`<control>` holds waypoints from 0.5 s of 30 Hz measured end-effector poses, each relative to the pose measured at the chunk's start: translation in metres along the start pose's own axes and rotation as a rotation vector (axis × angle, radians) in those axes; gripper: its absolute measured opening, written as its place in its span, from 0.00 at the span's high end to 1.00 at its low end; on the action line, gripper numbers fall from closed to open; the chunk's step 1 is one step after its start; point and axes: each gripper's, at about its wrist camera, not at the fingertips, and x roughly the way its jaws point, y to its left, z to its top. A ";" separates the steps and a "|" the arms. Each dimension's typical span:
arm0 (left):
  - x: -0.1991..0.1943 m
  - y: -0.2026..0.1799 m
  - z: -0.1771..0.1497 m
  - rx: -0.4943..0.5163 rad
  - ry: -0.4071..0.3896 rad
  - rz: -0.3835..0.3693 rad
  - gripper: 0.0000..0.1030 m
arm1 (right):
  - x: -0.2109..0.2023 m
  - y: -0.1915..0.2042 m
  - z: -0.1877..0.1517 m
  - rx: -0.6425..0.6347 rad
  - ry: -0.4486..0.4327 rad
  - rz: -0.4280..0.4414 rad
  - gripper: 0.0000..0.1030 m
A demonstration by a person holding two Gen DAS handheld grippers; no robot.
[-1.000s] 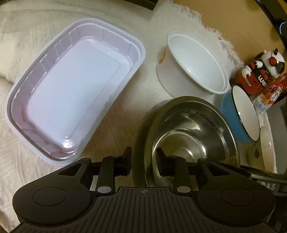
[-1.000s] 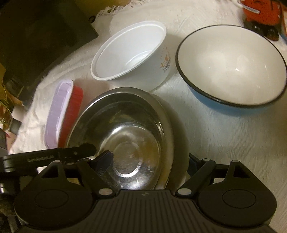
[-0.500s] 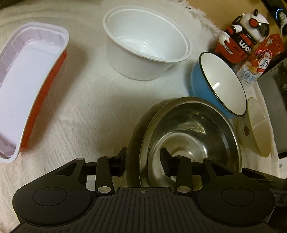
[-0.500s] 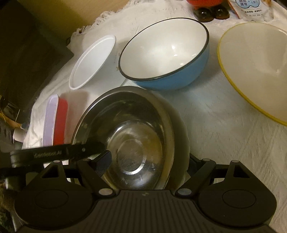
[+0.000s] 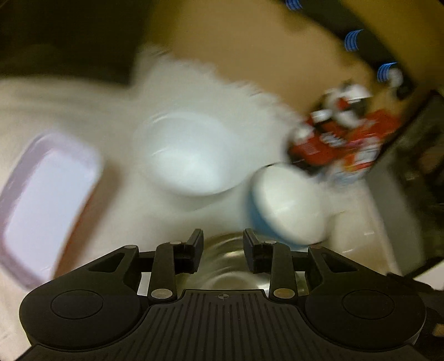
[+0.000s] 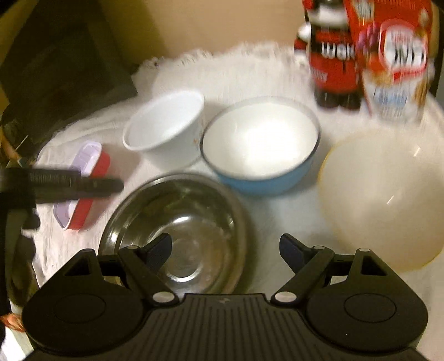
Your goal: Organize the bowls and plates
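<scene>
Both grippers lifting away from steel bowl [image 6: 177, 236], rim slipping out of jaws. Left gripper [image 5: 222, 251] jaws closing, gripping nothing; right gripper [image 6: 226, 250] jaws wide apart, gripping nothing.

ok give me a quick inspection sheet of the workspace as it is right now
surface: white fringed cloth, no spills seen
job's things: steel bowl, white bowl, blue bowl, cream bowl and red tray, all empty, on the cloth
clutter: toy figure and red carton at the back
grippers: left gripper jaws closing, nothing between them; right gripper open, holding nothing
cables: nothing seen
surroundings: dark board at the left, tan surface behind; both views blurred
</scene>
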 end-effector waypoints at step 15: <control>0.103 -0.149 -0.029 0.095 0.253 -0.175 0.67 | -0.021 -0.149 0.020 0.051 -0.062 -0.277 0.16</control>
